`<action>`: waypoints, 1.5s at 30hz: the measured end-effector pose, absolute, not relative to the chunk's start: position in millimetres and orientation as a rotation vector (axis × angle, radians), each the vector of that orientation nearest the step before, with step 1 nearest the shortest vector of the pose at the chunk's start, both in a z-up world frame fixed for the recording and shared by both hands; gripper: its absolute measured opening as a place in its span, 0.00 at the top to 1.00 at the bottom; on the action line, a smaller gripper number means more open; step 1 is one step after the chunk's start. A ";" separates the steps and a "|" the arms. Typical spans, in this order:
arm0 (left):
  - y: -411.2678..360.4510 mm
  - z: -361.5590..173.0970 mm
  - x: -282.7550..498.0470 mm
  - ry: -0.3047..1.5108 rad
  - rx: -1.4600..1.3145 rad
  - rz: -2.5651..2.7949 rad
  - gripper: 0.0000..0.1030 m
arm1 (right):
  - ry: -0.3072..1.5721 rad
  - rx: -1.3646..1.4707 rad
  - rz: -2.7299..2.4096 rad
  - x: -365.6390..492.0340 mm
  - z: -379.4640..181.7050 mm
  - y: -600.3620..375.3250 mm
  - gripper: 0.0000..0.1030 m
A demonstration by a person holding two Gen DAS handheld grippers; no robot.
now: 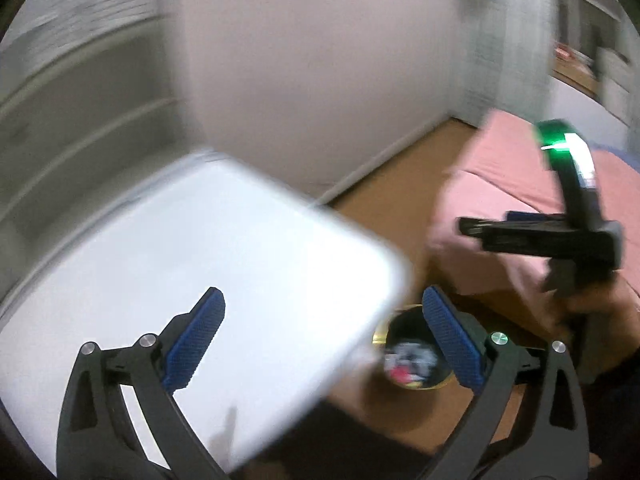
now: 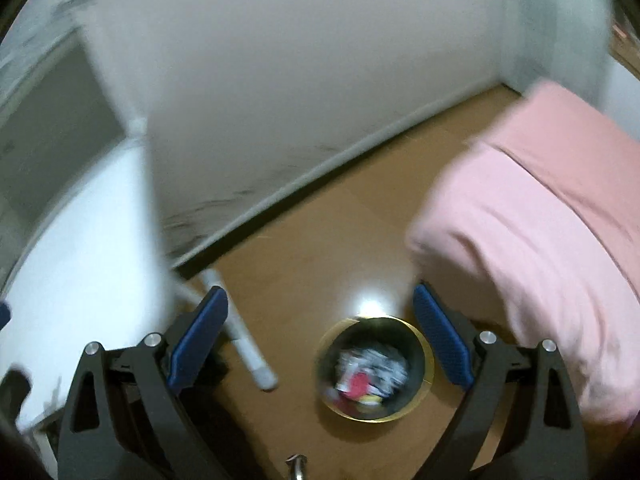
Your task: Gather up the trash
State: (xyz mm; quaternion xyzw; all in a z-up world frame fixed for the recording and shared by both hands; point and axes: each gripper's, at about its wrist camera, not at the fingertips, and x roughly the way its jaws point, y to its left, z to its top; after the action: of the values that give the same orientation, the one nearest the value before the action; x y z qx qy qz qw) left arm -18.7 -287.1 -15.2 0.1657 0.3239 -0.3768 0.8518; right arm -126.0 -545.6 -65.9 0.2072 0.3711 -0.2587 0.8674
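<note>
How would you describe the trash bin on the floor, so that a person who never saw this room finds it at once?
Start from the brown floor between the white table and the pink bed cover. The bin stands there, near the foot of the bed cover. It is round and dark inside with a gold rim, and crumpled white and red trash lies in it.

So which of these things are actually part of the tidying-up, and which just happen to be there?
Part of the job:
- trash bin on the floor, with crumpled rubbish inside
- left gripper, open, empty
- right gripper, open, empty

Just there:
- white table
- pink bedcover
</note>
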 end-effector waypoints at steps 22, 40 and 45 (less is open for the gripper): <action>37.7 18.3 20.6 0.693 0.070 -0.036 0.07 | 0.767 0.069 0.095 21.6 -1.3 -271.9 0.11; 38.2 10.6 21.0 0.699 0.060 -0.045 0.07 | 0.755 0.072 0.065 16.9 -2.6 -279.3 0.11; 39.8 9.5 21.8 0.702 0.058 -0.042 0.07 | 0.755 0.074 0.061 17.3 -3.6 -281.2 0.11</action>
State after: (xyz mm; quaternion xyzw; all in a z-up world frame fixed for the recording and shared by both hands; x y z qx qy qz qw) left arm 21.8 39.8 9.5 0.0285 0.3440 -0.0205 0.9383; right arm 17.3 -281.2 -3.6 0.0360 0.3687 0.0295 0.9284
